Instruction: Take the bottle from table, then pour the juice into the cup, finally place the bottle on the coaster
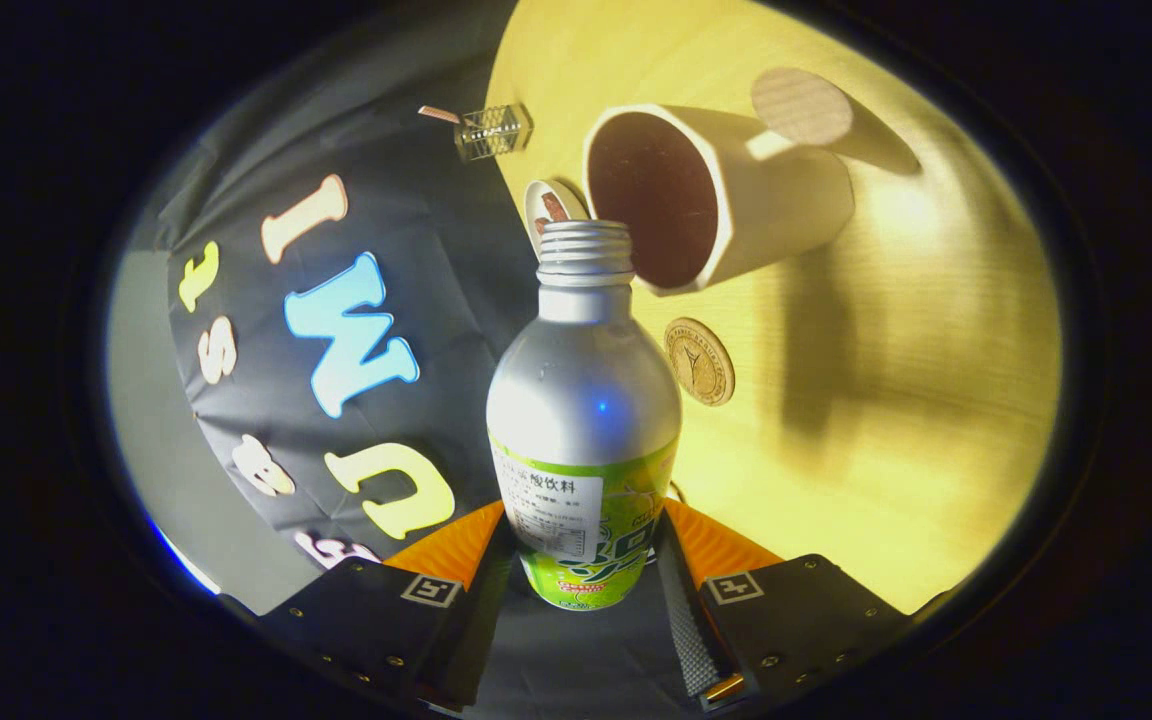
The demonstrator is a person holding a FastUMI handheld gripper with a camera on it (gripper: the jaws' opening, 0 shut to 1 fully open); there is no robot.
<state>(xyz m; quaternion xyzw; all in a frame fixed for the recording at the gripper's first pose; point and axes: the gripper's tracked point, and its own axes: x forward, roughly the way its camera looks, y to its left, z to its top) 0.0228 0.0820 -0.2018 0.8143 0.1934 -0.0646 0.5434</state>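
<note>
My gripper (584,545) is shut on a silver bottle (584,400) with a green label, one finger pressing on each side of its lower body. The bottle has no cap, and its threaded mouth (584,248) points at the near rim of a white cup (736,200). The cup stands on the wooden table (896,400) and its inside looks dark. The whole view is rolled, so the bottle is tipped sideways toward the cup. I see no stream of juice. A round brown coaster with a gold emblem (698,360) lies on the table between the cup and the fingers.
A plain tan disc (801,105) lies beyond the cup. A small white round piece with a picture (548,205) sits just behind the bottle's mouth. A clear little box (493,130) stands at the table's edge by the black cloth wall (336,300).
</note>
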